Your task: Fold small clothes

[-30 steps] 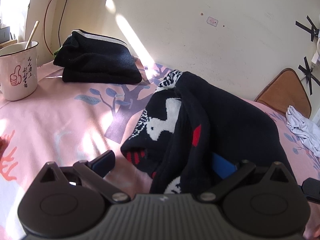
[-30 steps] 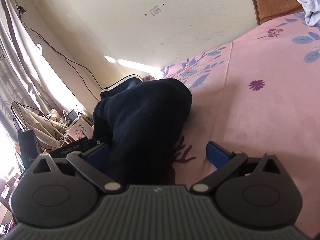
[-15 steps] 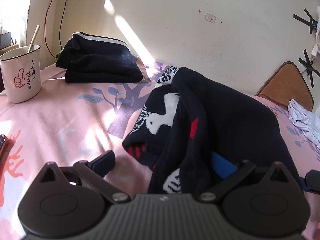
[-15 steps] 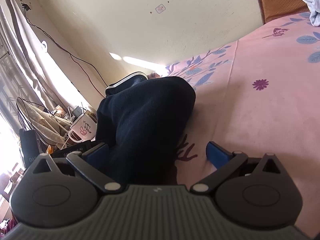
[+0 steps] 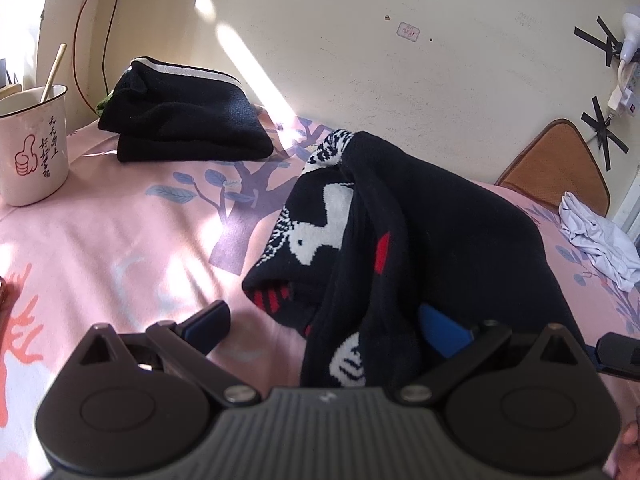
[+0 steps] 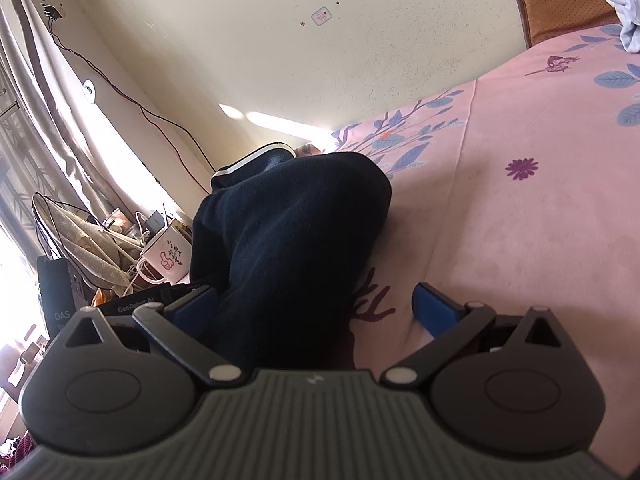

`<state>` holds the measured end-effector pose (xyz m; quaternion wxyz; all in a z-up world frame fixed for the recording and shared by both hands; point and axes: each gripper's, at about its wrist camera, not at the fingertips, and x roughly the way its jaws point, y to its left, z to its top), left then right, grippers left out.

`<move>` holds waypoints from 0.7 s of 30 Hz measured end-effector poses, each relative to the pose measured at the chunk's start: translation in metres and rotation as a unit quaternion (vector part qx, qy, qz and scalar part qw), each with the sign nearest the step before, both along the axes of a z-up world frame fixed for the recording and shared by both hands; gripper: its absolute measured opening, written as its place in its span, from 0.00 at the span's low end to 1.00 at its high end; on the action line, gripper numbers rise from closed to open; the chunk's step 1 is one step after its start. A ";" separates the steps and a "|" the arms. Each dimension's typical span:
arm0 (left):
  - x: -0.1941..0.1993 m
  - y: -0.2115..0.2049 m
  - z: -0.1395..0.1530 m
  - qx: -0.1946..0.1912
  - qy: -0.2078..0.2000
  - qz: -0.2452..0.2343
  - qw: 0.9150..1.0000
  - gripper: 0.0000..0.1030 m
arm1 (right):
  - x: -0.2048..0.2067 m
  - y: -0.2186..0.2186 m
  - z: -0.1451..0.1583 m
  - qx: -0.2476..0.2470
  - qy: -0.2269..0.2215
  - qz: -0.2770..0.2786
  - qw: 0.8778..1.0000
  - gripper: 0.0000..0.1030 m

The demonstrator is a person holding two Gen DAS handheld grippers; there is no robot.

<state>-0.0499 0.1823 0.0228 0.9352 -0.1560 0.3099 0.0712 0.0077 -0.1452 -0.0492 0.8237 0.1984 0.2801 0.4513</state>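
A black knit sweater with white animal and red patterns lies bunched up on the pink bedsheet. My left gripper is open, and the sweater's near edge hangs between its fingers and covers most of the right blue finger. From the right wrist view the same sweater shows as a plain dark mound. My right gripper is open too, with the cloth lying against its left finger and bare sheet by its right finger.
A folded black garment with a white stripe sits at the back left by the wall, beside a white mug. A crumpled white cloth and a brown cushion are at the right. Cables and clutter lie beyond the bed.
Both views shift only slightly. The sweater stays draped between the open fingers of both grippers, and neither gripper's opening has changed.
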 end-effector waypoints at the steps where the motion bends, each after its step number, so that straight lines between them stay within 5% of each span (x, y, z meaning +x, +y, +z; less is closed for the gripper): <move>1: 0.000 0.000 0.000 0.000 0.000 -0.001 1.000 1.00 | 0.000 0.000 0.000 0.000 0.000 0.000 1.000 1.00; 21: 0.001 -0.002 0.000 0.008 0.004 -0.005 1.000 1.00 | 0.000 0.000 0.000 0.001 0.000 0.000 1.000 1.00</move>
